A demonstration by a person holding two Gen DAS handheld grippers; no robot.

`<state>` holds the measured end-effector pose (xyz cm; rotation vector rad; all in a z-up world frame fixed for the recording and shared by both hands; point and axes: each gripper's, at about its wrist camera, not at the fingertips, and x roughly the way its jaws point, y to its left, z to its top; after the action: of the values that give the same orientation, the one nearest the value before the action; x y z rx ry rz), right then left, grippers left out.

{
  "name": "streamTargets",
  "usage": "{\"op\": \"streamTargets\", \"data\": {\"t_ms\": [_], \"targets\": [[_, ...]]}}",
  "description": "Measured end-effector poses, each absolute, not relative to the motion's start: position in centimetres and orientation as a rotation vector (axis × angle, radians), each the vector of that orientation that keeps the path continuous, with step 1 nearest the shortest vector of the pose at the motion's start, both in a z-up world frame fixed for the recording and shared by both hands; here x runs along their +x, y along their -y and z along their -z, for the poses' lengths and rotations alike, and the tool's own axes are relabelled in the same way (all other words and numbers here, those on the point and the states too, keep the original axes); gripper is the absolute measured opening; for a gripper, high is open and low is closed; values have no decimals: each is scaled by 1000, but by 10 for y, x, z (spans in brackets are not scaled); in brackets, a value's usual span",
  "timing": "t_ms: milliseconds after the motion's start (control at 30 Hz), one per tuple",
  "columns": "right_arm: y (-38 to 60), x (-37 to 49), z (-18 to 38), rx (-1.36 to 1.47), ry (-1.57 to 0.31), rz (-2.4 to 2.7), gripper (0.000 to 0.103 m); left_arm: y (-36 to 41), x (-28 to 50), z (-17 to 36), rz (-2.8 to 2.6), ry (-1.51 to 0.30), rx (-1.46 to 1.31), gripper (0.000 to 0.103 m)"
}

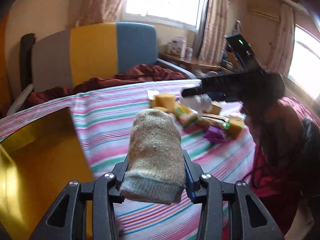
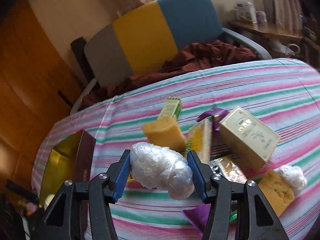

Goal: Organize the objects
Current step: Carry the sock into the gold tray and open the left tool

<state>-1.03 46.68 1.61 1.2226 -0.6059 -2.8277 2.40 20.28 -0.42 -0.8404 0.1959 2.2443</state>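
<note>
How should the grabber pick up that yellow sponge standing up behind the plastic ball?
A guess: grip the yellow sponge across its two broad flat faces near its top edge, coming down from above. It leans tilted with its thin edge upward, and boxes crowd its right side. The right gripper is already shut on the plastic-wrapped ball, so it must let go first.

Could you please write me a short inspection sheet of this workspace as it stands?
Surface: striped sheet on a bed.
Job's things: gold-lined box open at the left; sponges, cartons and purple packets piled together.
Clutter: red blanket by the headboard.
Grippers: left gripper shut on a knitted mitt; right gripper shut on a plastic-wrapped bundle.
Cables: nothing seen.
Surroundings: curtains, wooden desk.
</note>
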Motion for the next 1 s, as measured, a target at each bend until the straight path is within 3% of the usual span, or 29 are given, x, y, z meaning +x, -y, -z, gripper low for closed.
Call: {"op": "streamTargets", "data": {"t_ms": [200,433,833,1000], "targets": [[-410,-14,8,1367,239,2694,57,-141,-6,4,-2398,-74,-959,44],[-385,-25,49,1634,-87,2593,57,-71,-43,22,-2525,-88,-1123,44],[-384,-28,53,1640,-136,2605,57,-10,-163,51,-2571,-190,-1403,44],[-382,-28,58,1670,-188,2600,55,-2,-195,59,-2580,-150,-1505,44]]}}
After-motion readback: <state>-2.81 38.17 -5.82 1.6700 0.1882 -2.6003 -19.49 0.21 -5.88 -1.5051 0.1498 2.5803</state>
